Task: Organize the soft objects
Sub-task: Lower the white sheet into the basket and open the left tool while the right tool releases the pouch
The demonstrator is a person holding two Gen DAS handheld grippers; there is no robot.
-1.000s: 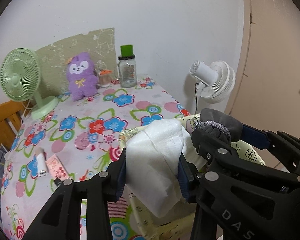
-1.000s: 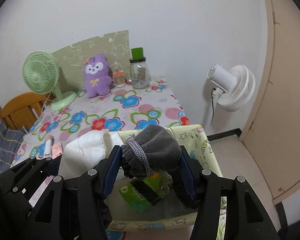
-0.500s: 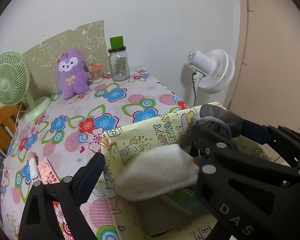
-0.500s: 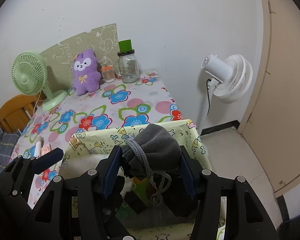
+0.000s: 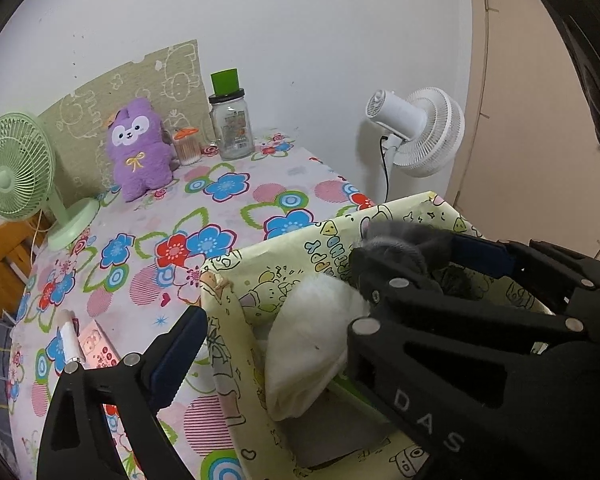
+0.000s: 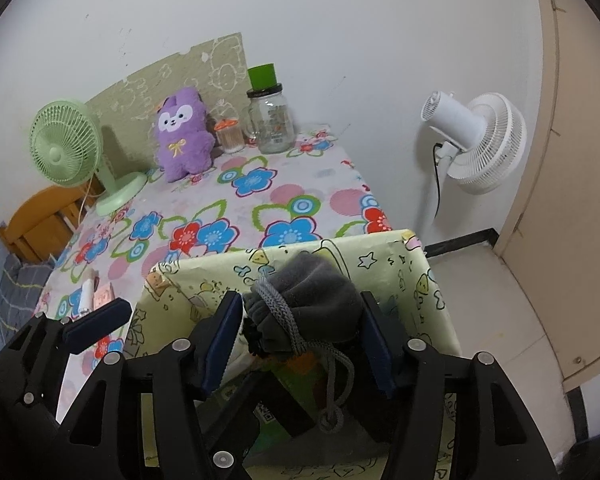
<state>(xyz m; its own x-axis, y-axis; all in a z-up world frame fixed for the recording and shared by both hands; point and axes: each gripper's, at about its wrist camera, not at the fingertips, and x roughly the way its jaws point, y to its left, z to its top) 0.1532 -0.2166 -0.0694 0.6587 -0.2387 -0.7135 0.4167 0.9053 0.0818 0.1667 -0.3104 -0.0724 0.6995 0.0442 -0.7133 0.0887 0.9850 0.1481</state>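
Observation:
A yellow cartoon-print fabric box (image 5: 284,256) (image 6: 380,256) stands at the near edge of the flowered table. A white soft pack (image 5: 312,340) lies inside it, leaning on the box's left wall. My left gripper (image 5: 272,332) is open above the box; the pack is free of its fingers. My right gripper (image 6: 300,340) is shut on a grey drawstring pouch (image 6: 312,300) and holds it over the box; the pouch also shows in the left wrist view (image 5: 400,240). A purple plush toy (image 5: 140,148) (image 6: 184,132) sits at the table's back.
A green desk fan (image 5: 16,172) stands back left, a glass jar with green cup (image 5: 230,124) and a small swab jar (image 5: 186,146) at the back. A white floor fan (image 6: 476,140) stands right of the table. Small items (image 5: 84,344) lie front left.
My left gripper opened and let go of the white pack, which dropped into the box. My right gripper lowered the grey pouch closer to the box.

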